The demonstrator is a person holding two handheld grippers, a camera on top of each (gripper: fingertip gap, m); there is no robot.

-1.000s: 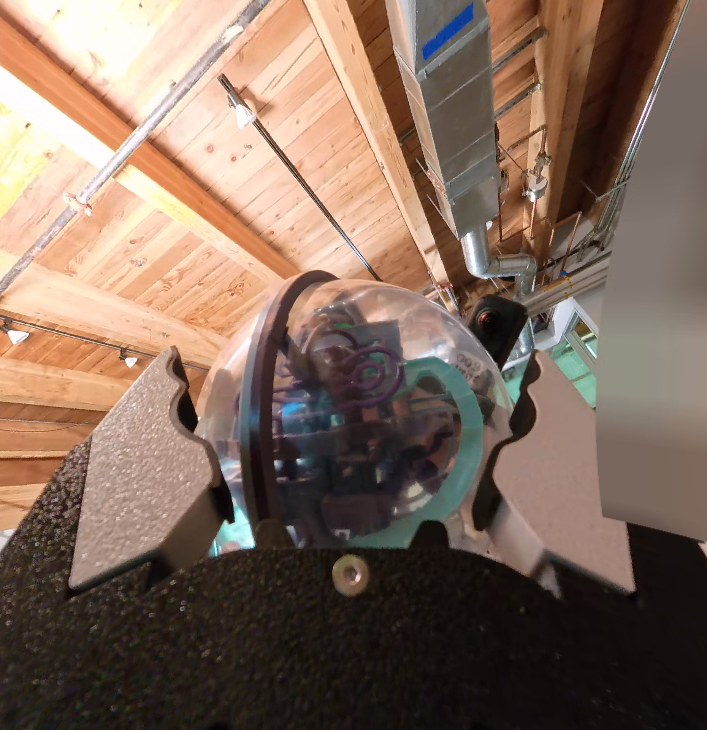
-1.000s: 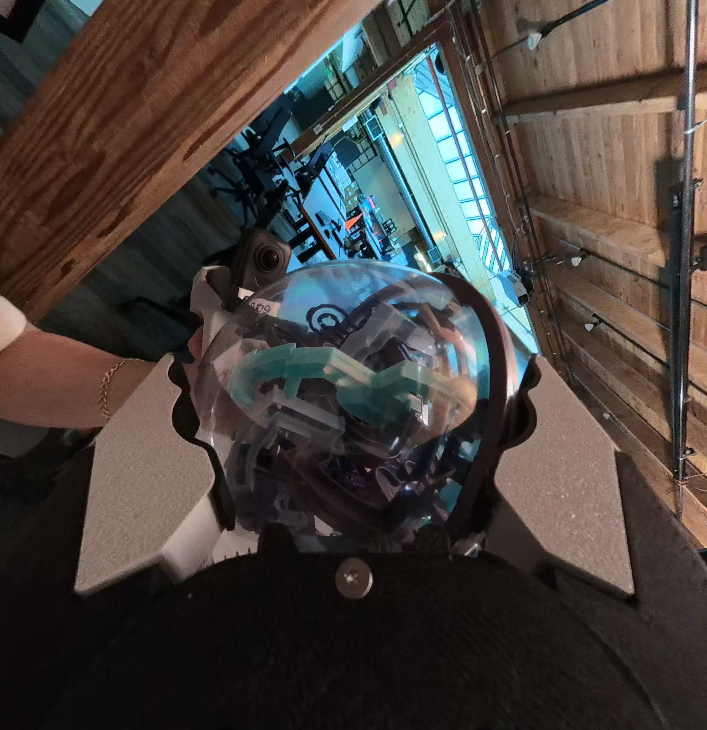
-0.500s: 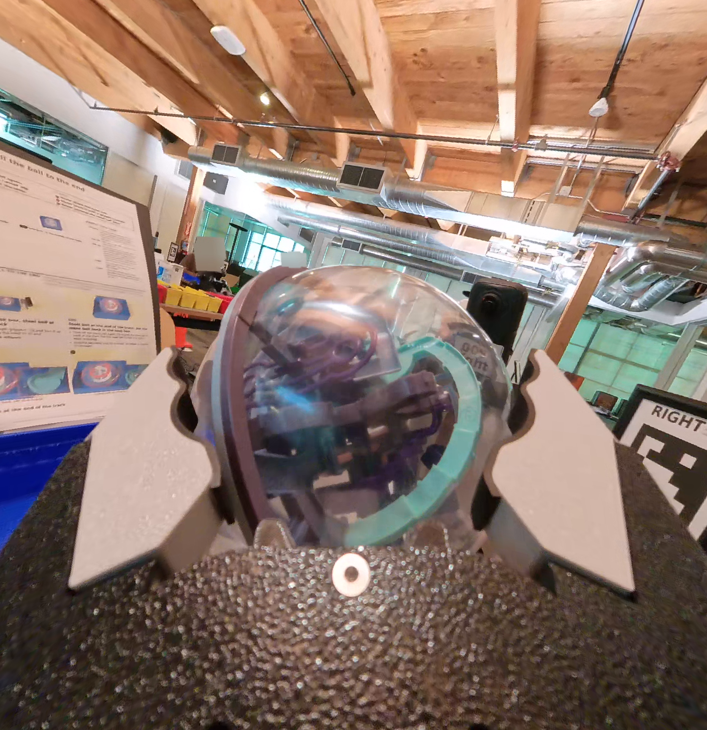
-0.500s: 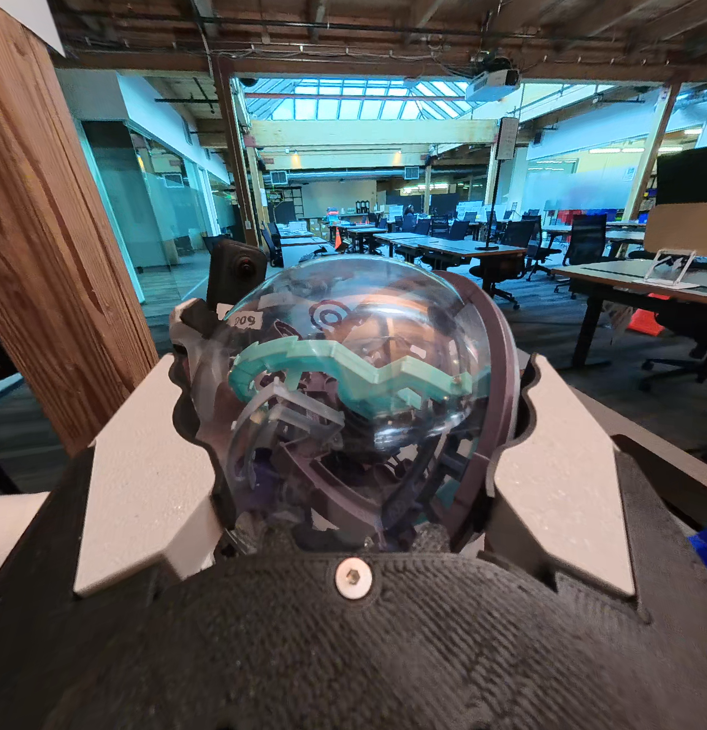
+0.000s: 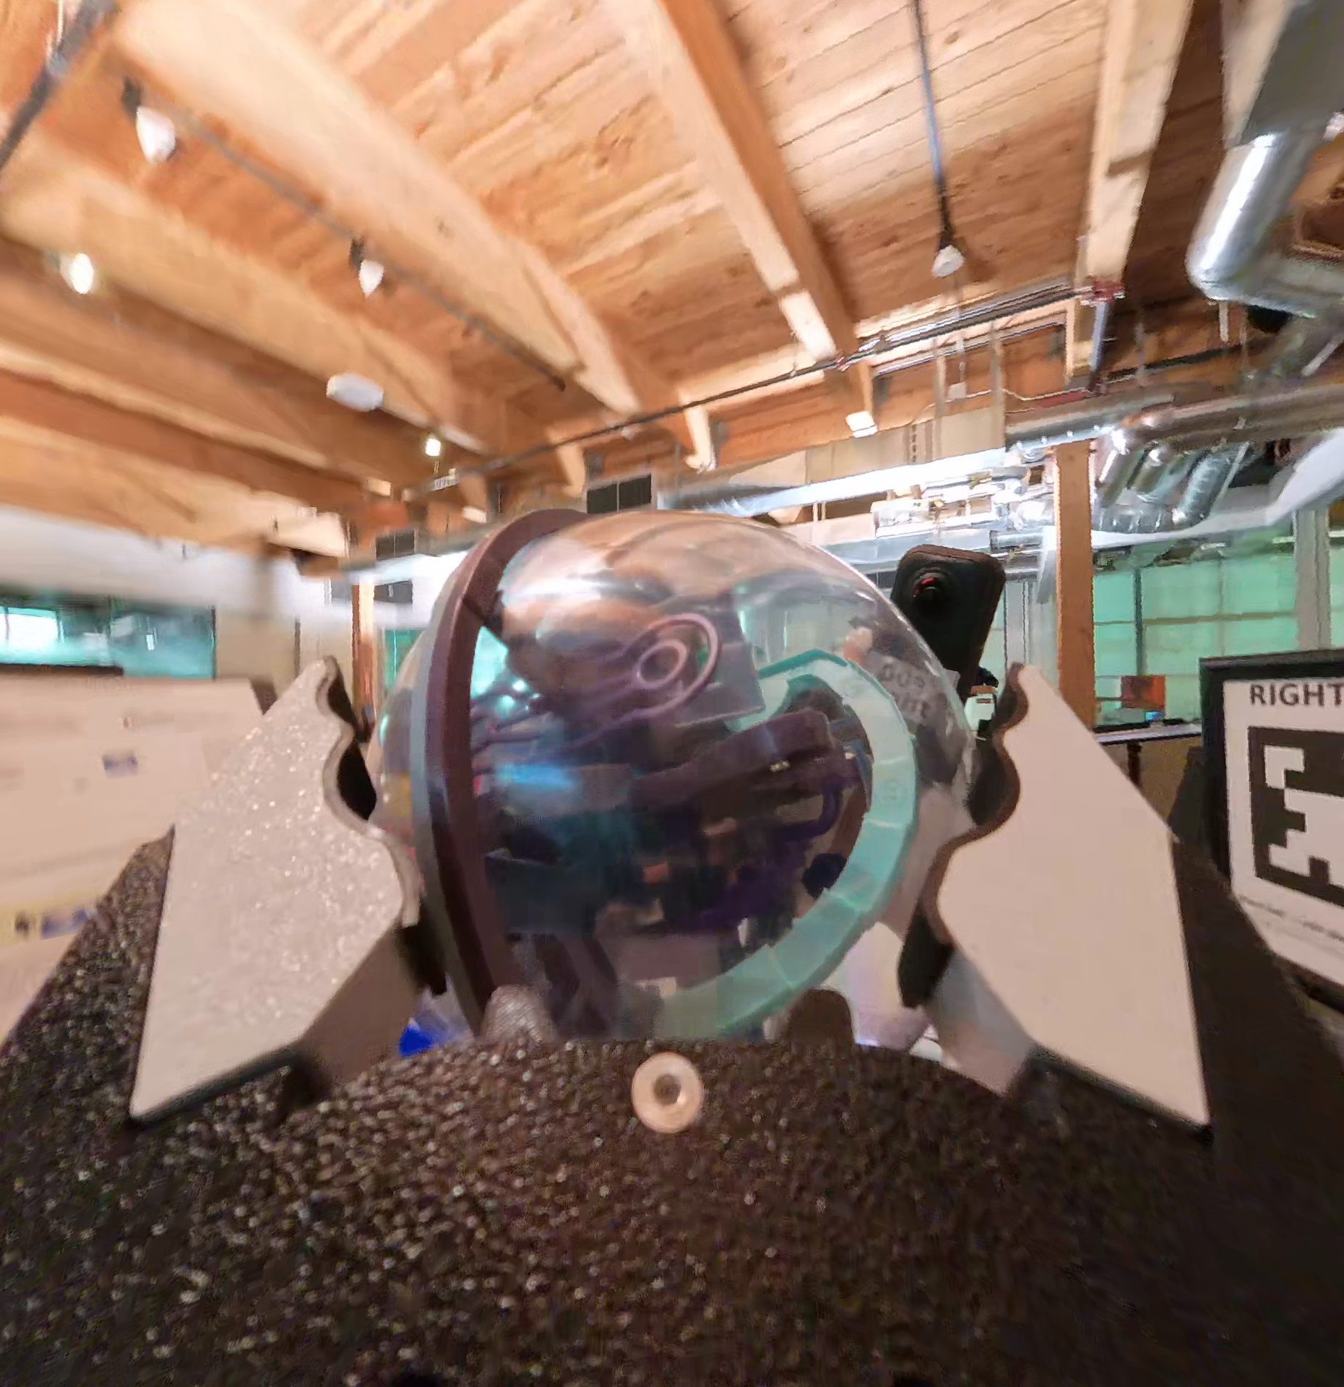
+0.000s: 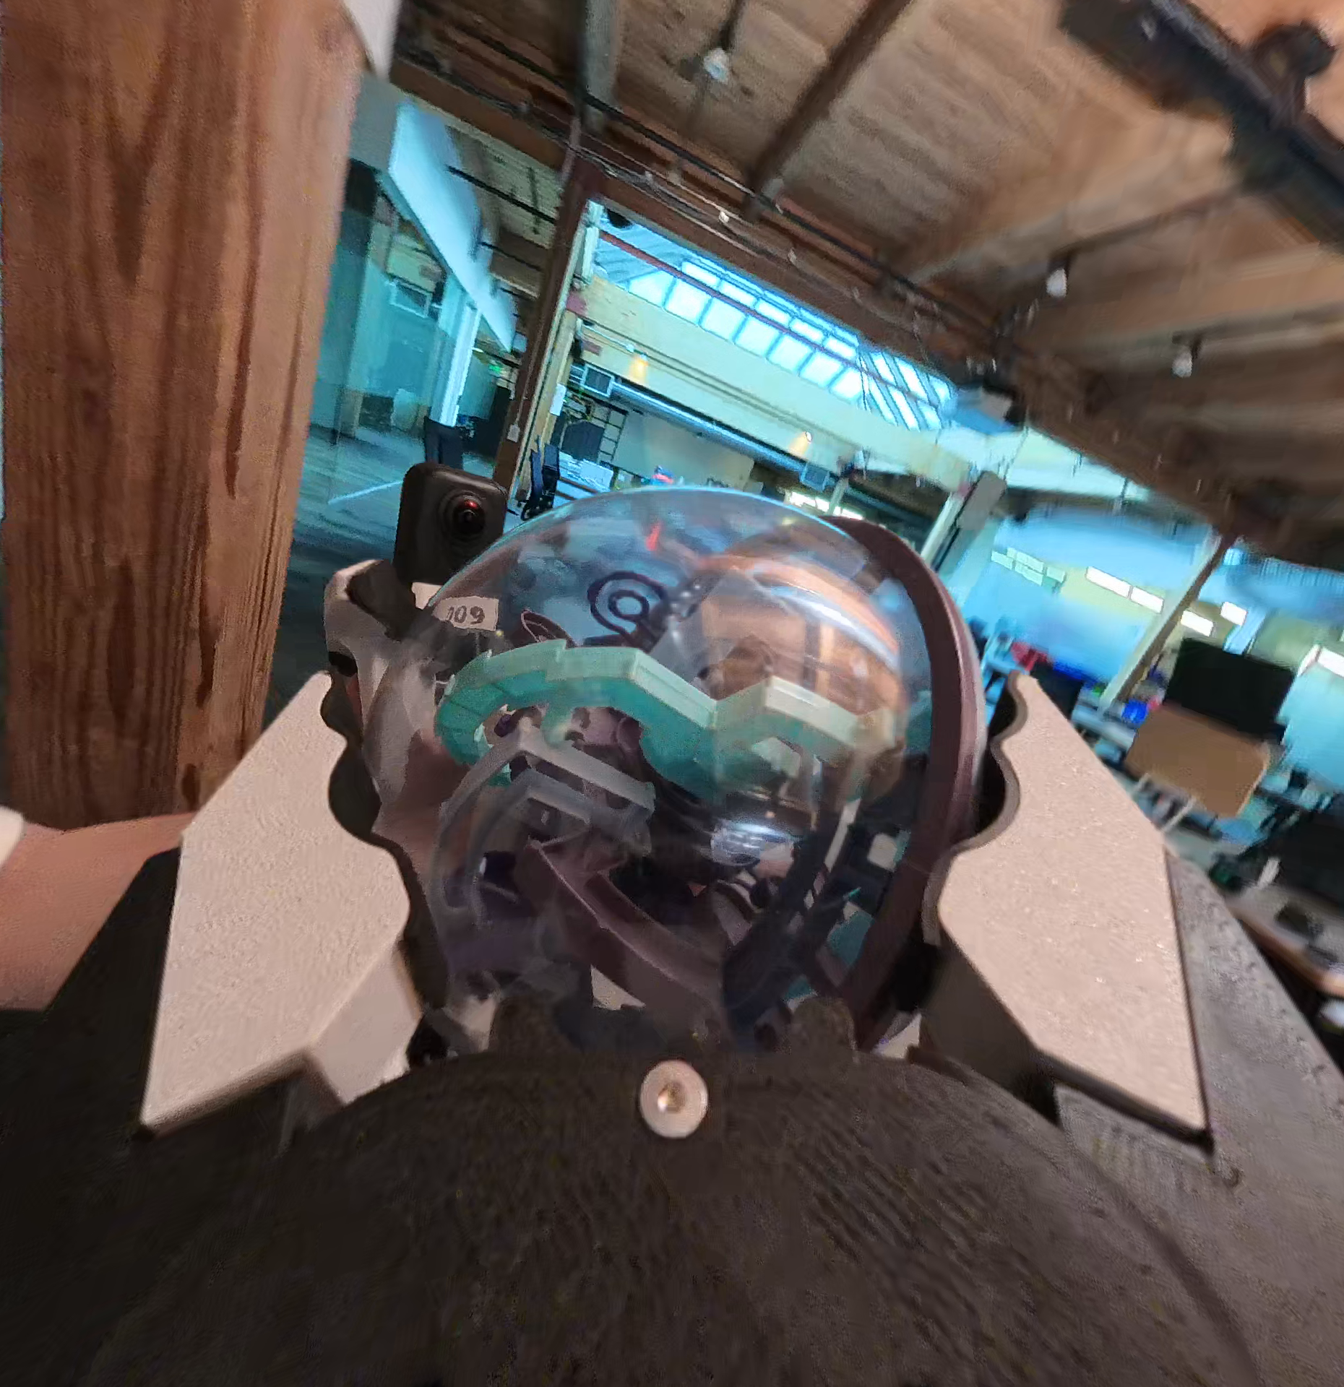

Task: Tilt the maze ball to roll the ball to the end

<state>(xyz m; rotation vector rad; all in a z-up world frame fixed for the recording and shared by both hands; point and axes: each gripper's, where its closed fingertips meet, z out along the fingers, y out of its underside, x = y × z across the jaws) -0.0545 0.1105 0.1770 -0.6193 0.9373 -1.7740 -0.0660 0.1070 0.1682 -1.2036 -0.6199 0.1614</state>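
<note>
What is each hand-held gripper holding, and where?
Both grip the clear maze ball by opposite sides: left hand-held gripper, right hand-held gripper.

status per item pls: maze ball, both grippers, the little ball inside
maze ball: lifted off any surface, clamped between the two grippers from opposite sides; dark seam ring runs near upright.
left gripper: jaws wide, fingers against the sphere.
right gripper: jaws wide, fingers against the sphere.
small ball inside: cannot tell where it is.
</note>
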